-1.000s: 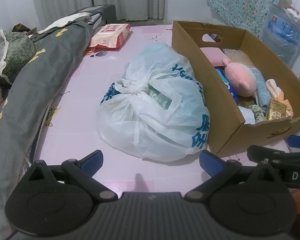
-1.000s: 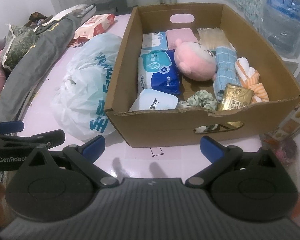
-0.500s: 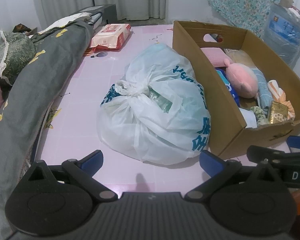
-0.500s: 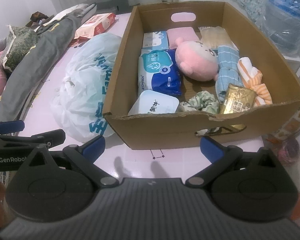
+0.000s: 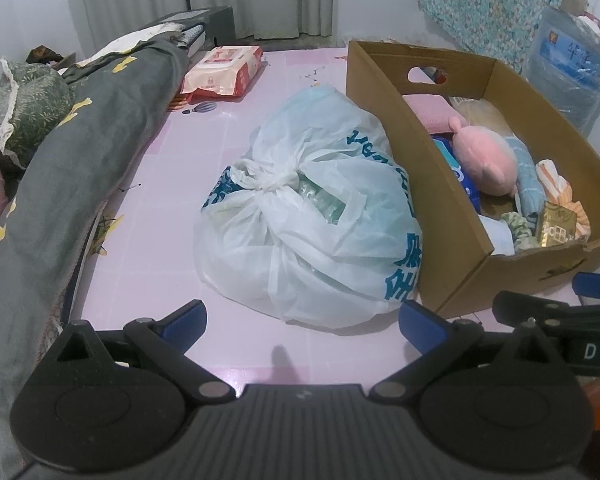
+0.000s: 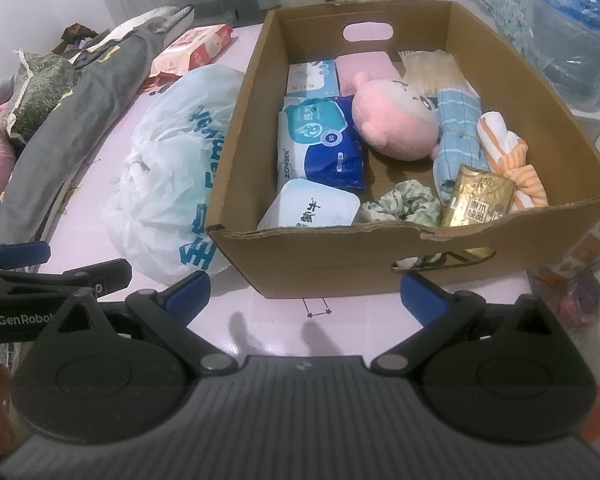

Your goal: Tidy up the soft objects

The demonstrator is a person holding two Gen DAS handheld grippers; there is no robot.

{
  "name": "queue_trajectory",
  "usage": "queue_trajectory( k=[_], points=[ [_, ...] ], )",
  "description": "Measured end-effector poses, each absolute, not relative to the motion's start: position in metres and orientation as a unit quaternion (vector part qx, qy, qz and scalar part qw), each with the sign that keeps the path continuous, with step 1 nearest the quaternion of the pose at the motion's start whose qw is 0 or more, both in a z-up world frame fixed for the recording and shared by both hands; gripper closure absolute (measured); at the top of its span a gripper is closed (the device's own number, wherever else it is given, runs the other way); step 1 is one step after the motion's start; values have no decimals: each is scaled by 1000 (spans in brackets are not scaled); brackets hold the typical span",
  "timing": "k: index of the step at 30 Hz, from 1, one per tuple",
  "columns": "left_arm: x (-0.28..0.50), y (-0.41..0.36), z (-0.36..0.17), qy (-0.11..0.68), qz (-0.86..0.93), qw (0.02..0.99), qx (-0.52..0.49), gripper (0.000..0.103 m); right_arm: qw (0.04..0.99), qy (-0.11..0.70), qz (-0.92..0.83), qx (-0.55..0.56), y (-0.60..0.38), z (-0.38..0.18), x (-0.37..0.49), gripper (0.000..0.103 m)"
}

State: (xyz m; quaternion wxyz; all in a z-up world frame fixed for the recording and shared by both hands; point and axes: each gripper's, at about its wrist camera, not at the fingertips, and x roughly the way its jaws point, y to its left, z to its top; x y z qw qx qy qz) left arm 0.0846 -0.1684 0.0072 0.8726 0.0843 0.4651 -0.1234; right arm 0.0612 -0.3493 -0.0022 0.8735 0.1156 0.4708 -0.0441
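A cardboard box (image 6: 320, 268) stands on the pink surface and holds a pink plush toy (image 6: 396, 124), tissue packs (image 6: 320, 144), a blue cloth (image 6: 458, 136), a striped orange cloth (image 6: 512, 156), a green scrunchie (image 6: 404, 204) and a gold packet (image 6: 476, 196). A knotted white plastic bag (image 5: 308, 220) lies against the box's left wall (image 5: 412, 152). My left gripper (image 5: 302, 322) is open, just in front of the bag. My right gripper (image 6: 304, 294) is open, low before the box's near wall. Neither holds anything.
A long grey quilt (image 5: 60, 184) and a green pillow (image 5: 24, 112) run along the left side. A red-and-white wipes pack (image 5: 220, 70) lies at the far end. A large water bottle (image 5: 568, 76) stands right of the box, under a floral cloth (image 5: 488, 4).
Both views have drawn back slightly and lifted a little; the bag and box sit a bit farther off. Both grippers stay open, and no object has moved.
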Motion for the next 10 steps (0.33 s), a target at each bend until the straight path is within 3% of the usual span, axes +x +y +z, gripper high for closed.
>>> queue_trajectory(
  k=[10],
  points=[
    [83,-168,8,464,-122,873,84,0,873,471,-43,119,-347,-1,58,1]
  ],
)
